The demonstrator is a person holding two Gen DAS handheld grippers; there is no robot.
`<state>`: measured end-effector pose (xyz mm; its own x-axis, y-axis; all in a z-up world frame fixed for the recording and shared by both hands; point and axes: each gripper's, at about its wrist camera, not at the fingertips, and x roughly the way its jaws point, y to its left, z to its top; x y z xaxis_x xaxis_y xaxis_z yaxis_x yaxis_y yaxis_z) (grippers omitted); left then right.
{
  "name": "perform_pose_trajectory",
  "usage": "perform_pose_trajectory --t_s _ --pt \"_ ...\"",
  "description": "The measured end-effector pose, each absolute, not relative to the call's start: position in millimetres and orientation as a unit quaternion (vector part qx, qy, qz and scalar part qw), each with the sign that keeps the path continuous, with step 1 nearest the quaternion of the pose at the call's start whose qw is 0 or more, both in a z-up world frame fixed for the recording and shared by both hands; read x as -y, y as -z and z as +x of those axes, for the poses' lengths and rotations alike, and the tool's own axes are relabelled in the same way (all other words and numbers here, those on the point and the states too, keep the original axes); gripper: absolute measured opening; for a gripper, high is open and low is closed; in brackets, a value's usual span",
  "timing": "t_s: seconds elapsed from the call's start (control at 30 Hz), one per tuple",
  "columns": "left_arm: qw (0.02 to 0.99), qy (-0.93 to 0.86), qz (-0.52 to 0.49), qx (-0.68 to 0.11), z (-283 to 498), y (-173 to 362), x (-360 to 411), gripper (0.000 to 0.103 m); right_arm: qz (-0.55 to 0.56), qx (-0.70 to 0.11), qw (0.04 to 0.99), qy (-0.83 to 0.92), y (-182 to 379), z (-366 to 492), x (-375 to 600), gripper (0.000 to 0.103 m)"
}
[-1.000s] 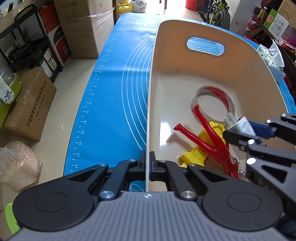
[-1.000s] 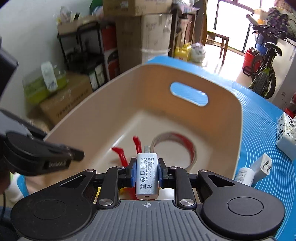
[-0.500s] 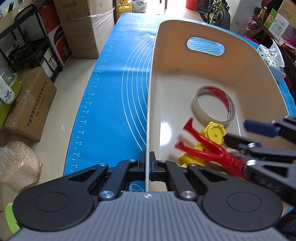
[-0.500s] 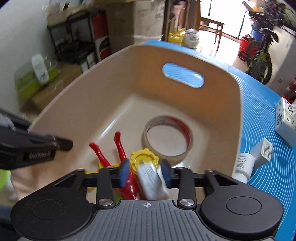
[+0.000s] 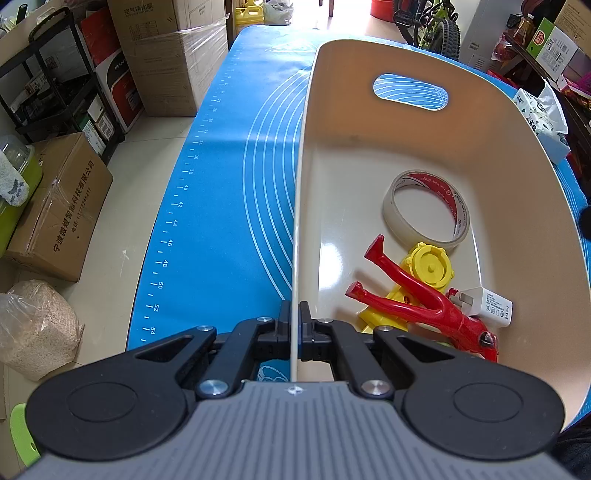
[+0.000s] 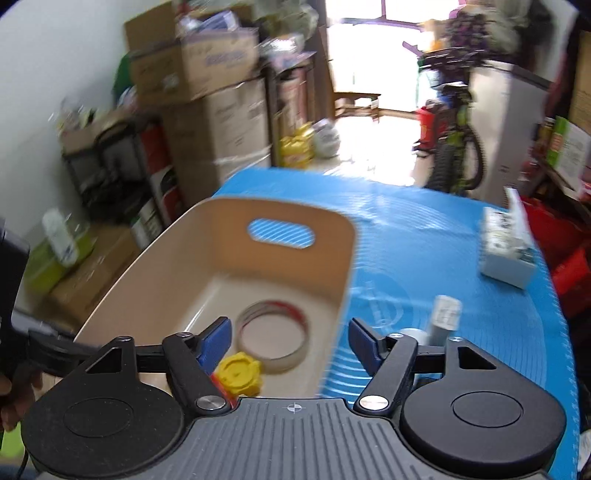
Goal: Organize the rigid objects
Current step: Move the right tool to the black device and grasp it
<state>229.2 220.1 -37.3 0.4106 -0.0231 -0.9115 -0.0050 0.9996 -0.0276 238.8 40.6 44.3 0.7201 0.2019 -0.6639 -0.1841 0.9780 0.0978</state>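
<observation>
My left claw [image 5: 294, 325] pinches the beige plastic bin [image 5: 388, 147] by its left rim; my right claw [image 6: 290, 343] gapes wide, empty, above the white charger [image 5: 487, 305] inside.

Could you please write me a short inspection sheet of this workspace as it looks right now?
Surface: blue mat covers the table.
Job's things: beige bin holds tape roll, red tool, yellow part, white charger.
Clutter: white adapter and tissue pack on the mat.
Grippers: left gripper clamps the bin's wall; right gripper open, empty.
Cables: nothing seen.
Surroundings: cardboard boxes, shelving, a bicycle.
</observation>
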Motion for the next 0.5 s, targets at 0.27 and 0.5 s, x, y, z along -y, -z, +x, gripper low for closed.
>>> perform_pose_trajectory --t_s 0.27,0.5 --pt "0.84 0.006 -0.013 -0.543 229 37 -221 0.003 0.054 -0.361 0.931 -0.021 -21 222 16 0.09" --pt "0.84 0.005 -0.012 -0.543 228 37 -220 0.003 0.031 -0.357 0.933 0.01 20 212 40 0.097"
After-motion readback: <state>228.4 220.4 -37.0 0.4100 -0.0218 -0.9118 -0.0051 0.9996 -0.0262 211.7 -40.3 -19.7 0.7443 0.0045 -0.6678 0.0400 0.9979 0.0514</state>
